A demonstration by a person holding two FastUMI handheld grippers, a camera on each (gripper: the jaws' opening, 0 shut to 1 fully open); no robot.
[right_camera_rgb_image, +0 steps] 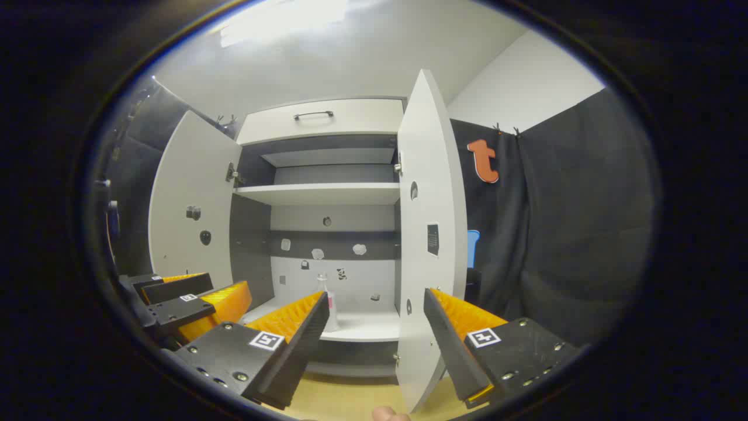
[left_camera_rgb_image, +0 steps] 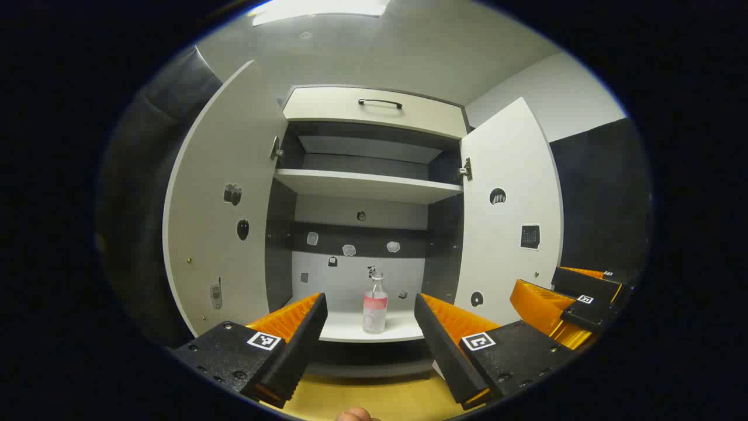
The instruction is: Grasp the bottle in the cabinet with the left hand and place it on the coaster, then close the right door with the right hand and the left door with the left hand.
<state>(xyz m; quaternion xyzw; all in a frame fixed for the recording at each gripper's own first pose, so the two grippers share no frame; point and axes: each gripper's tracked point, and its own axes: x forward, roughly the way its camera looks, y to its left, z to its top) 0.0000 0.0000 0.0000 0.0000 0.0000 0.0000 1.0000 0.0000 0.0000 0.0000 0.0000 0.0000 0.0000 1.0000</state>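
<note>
Your left hand-held gripper (left_camera_rgb_image: 370, 327) gapes wide before the bottle (left_camera_rgb_image: 375, 304) on the cabinet's bottom shelf (left_camera_rgb_image: 403, 332) — your right hand-held gripper (right_camera_rgb_image: 376, 324), equally wide, half-hides it.

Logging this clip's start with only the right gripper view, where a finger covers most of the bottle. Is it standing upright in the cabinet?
Observer: Yes. In the left gripper view the bottle stands upright on the bottom shelf, near the middle.
Operator: Has the left claw got hold of it?
Observer: No. The left claw is open, and the bottle shows farther off in the gap between its fingers, touching neither.
Operator: What does the bottle look like?
Observer: It is clear with a narrow neck and a pink band around its lower half. I cannot tell whether the band is a label or liquid.
</note>
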